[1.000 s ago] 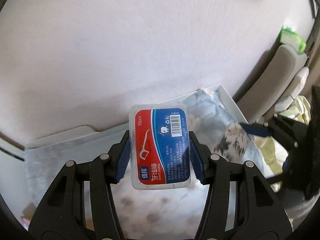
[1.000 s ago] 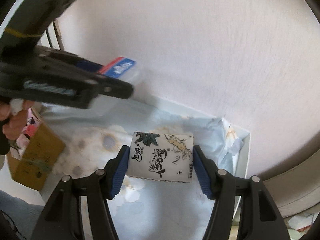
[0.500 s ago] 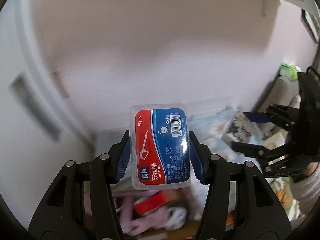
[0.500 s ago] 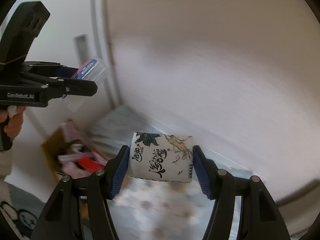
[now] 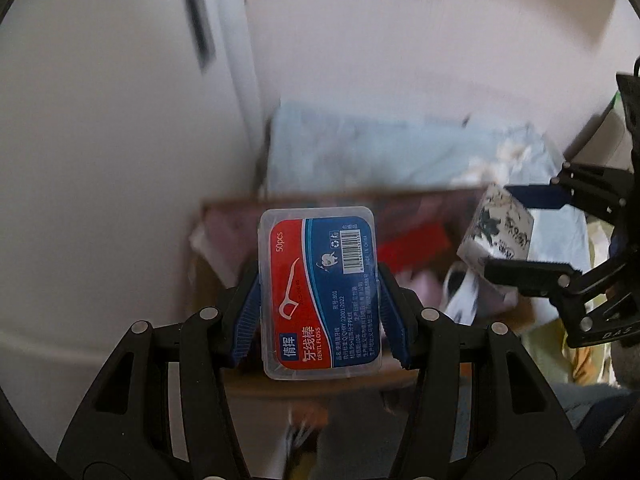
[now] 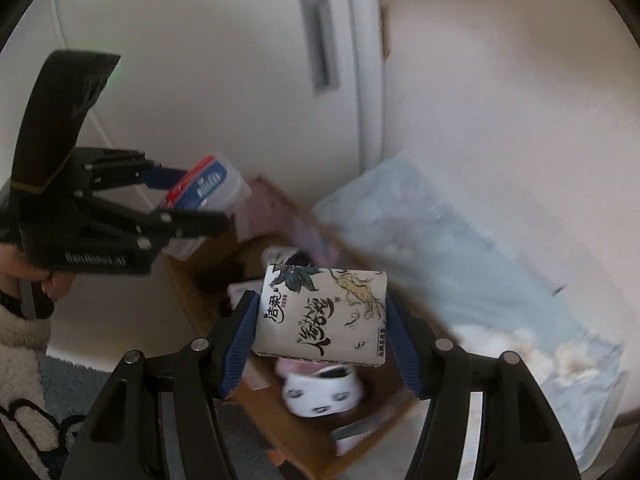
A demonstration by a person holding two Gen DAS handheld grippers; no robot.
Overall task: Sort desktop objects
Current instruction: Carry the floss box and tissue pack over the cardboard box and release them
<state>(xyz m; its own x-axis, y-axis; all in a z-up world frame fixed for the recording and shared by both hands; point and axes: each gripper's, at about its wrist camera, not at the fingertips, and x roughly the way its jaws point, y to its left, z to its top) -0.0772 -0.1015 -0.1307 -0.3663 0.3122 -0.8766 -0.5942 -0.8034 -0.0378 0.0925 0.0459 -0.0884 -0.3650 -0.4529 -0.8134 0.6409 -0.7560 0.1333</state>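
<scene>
The left gripper (image 5: 320,312) clamps a clear, rounded-corner plastic floss-pick case (image 5: 319,294) between ribbed blue pads; its red-and-blue label reads "DENTL FLOSS" and "50pcs". The right gripper (image 6: 322,330) grips a soft white tissue pack (image 6: 322,316) printed with dark leaves and brushed Chinese characters. Both are held in the air over an open brown cardboard box (image 6: 304,444), near its far edge, blurred items inside.

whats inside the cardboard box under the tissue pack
The cardboard box holds a white item with black face-like marks, something red and pink things, all blurred. The tissue pack and dental floss case cover the rest.
</scene>
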